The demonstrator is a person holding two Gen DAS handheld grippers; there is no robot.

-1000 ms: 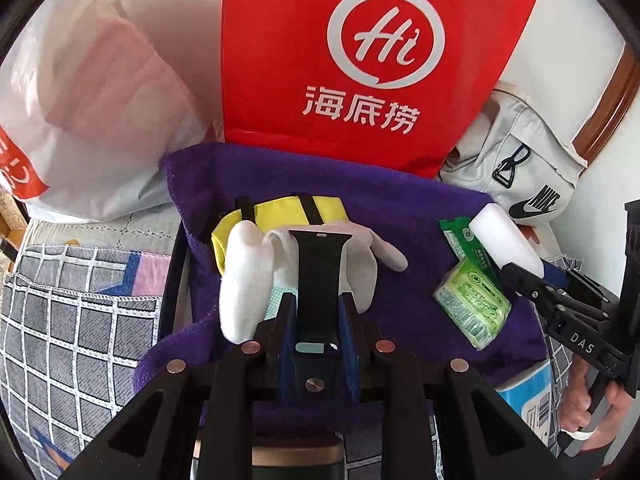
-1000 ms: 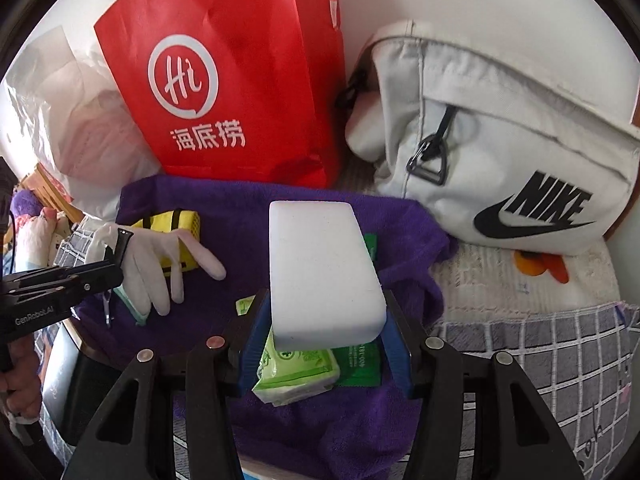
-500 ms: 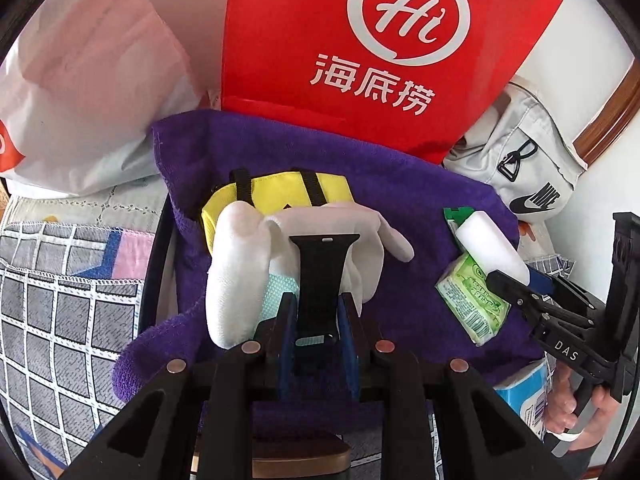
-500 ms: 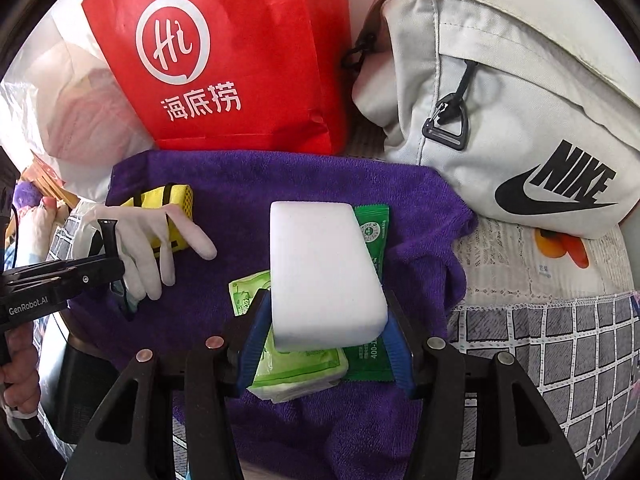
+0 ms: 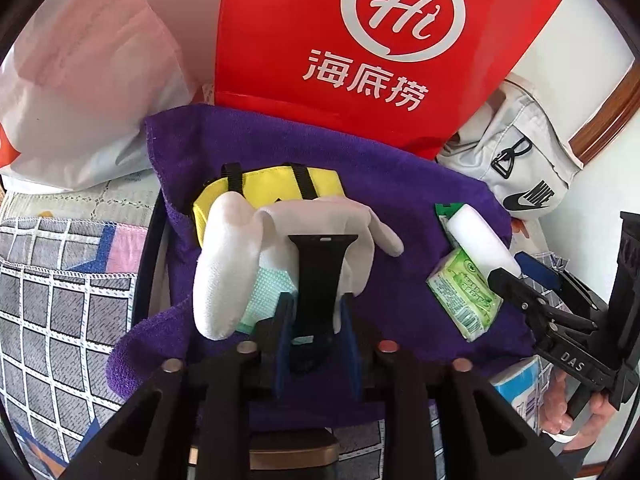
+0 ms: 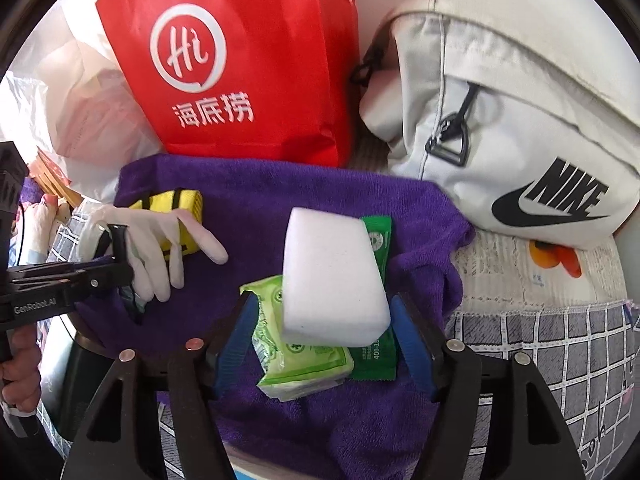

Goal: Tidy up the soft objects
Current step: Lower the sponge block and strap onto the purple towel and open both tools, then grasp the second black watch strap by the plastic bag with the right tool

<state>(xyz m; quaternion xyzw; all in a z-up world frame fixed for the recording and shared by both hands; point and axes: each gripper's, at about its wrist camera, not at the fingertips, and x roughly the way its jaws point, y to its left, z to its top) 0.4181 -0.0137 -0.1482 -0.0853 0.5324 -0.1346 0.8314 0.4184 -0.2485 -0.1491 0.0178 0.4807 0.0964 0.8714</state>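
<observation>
A: Left gripper (image 5: 316, 344)?
B: Jaws opening, black strap (image 5: 320, 276) between the blue pads; can't tell if they still pinch it, fisheye too tight. Strap lies over the white glove (image 5: 232, 264), glove partly on the yellow pouch (image 5: 276, 184), all on the purple towel (image 5: 400, 200).

A: Right gripper (image 6: 324, 340)?
B: Opening too. White sponge (image 6: 332, 272) sits between the pads with a gap each side, so released. It rests on the light green tissue pack (image 6: 296, 356) and dark green sachet (image 6: 378, 356), same towel.

A: Behind?
B: Red paper bag (image 6: 240, 60), grey Nike bag (image 6: 520, 128), white plastic bag (image 5: 80, 80).
</observation>
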